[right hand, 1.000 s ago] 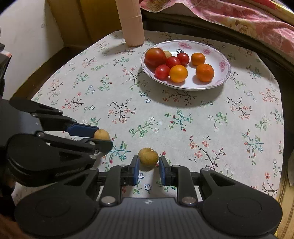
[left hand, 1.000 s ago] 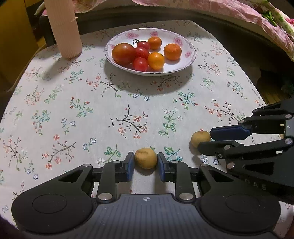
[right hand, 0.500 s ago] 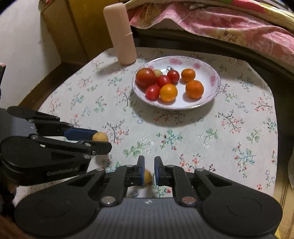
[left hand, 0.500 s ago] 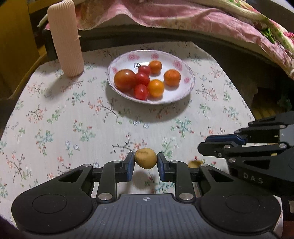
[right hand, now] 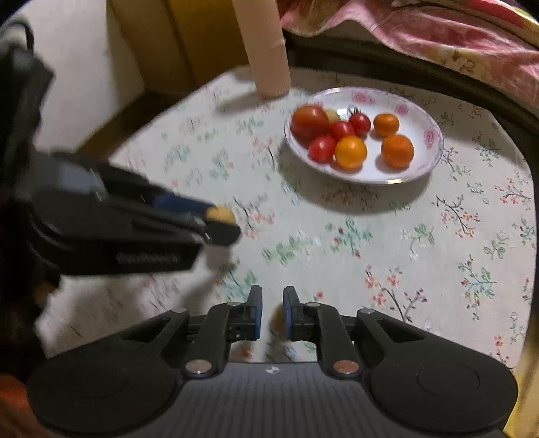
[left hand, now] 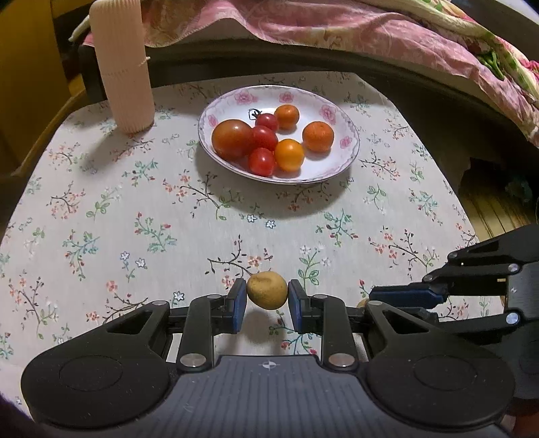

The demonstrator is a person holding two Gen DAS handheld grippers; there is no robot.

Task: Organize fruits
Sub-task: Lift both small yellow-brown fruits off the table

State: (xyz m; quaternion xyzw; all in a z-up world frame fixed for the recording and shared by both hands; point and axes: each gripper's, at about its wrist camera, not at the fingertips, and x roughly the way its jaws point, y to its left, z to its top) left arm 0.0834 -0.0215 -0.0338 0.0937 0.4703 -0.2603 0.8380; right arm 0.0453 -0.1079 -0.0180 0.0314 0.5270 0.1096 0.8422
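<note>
My left gripper (left hand: 266,300) is shut on a small yellow-brown fruit (left hand: 266,294) and holds it above the floral tablecloth; it also shows in the right wrist view (right hand: 220,214). My right gripper (right hand: 271,311) has its jaws close together with nothing between the pads; a second yellow-brown fruit (right hand: 277,323) lies on the cloth below and behind them. A white floral plate (left hand: 340,118) at the far middle holds several red tomatoes (left hand: 232,138) and orange fruits (left hand: 317,135).
A tall ribbed pink cylinder (left hand: 123,64) stands at the far left of the table. A pink quilt (left hand: 337,27) lies beyond the table's far edge. The table edge drops off at the right (left hand: 471,209).
My left gripper lifted its fruit and moved toward the plate. My right gripper closed without catching the second fruit and rose, leaving it on the cloth.
</note>
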